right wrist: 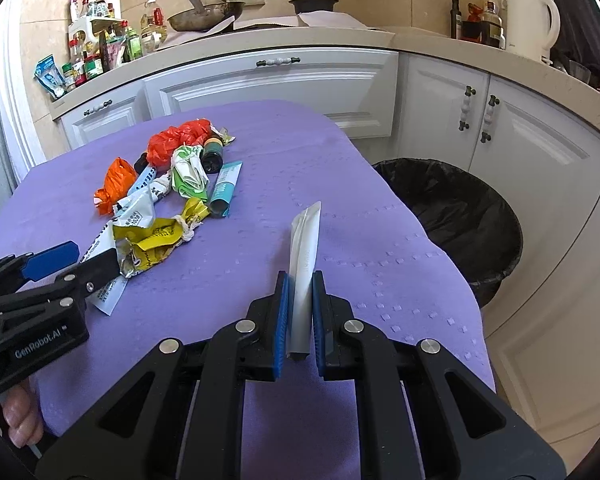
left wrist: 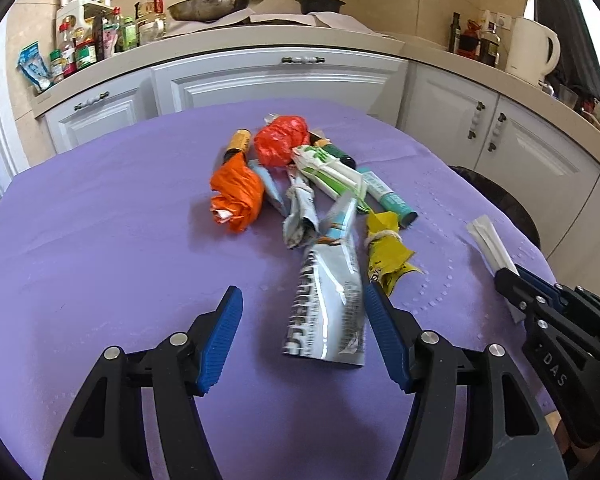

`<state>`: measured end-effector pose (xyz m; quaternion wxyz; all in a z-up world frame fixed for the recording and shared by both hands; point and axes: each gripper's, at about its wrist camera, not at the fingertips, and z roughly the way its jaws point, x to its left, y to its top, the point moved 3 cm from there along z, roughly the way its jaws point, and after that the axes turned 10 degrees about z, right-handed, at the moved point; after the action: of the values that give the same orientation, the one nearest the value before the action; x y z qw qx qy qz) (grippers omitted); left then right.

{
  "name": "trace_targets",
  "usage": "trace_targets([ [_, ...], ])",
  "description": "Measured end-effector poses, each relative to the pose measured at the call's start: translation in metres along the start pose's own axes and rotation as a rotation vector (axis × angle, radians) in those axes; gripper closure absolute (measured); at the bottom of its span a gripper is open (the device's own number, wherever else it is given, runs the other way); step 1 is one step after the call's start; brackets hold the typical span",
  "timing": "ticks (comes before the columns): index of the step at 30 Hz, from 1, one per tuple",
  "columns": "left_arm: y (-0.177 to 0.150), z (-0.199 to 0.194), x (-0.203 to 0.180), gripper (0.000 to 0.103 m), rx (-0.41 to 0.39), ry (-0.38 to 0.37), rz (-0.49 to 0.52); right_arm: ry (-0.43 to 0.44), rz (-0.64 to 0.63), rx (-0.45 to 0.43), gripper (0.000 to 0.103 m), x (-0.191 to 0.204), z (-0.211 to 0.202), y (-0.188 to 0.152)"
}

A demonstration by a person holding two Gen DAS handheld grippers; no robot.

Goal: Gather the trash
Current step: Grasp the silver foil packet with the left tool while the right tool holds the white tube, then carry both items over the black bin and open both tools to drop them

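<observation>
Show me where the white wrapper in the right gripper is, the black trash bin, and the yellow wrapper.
white wrapper (right wrist: pixel 305 256), right wrist view, middle of its flat body
black trash bin (right wrist: pixel 452 216), right wrist view, bag lining
yellow wrapper (left wrist: pixel 386 248), left wrist view, crumpled middle

Each handheld gripper is built from matte black plastic linkage arms with triangular cut-outs. Round silver pivot pins join the links, two per side. The left gripper (left wrist: pixel 304 300) carries two fingers faced with blue ribbed pads (left wrist: pixel 222 340). The right gripper (right wrist: pixel 300 280) has the same blue ribbed pads (right wrist: pixel 282 312) on black finger carriers. Small silver screw heads fasten the finger mounts. White lettering marks the housings: "GenRobot.AI" on the left unit's side, "DAS" on the right unit's side. Bare fingers (right wrist: pixel 20 420) of the person's hand show beneath the left unit.
</observation>
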<state>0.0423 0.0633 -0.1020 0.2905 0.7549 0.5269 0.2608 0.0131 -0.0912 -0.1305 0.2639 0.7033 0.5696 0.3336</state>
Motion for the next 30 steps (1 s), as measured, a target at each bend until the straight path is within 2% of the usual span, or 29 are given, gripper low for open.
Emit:
trace_targets([
  [6,0.0,0.002,-0.003,0.062,-0.001,-0.023,0.002,0.001,-0.001,0.005,0.092,0.001,0.002,-0.001],
  [10,-0.002,-0.001,-0.008,0.07,-0.021,-0.027,0.035,0.001,-0.004,0.005,0.092,0.002,0.002,-0.002],
  [16,-0.002,-0.008,-0.009,0.075,-0.047,-0.037,0.046,0.003,-0.004,-0.002,0.092,0.002,0.001,-0.002],
  [23,0.0,-0.024,0.001,0.076,-0.069,-0.025,0.019,0.006,0.0,-0.02,0.092,0.001,-0.006,0.001],
  [30,0.017,-0.046,0.004,0.076,-0.147,0.011,0.012,-0.005,0.011,-0.065,0.092,-0.006,-0.019,0.013],
])
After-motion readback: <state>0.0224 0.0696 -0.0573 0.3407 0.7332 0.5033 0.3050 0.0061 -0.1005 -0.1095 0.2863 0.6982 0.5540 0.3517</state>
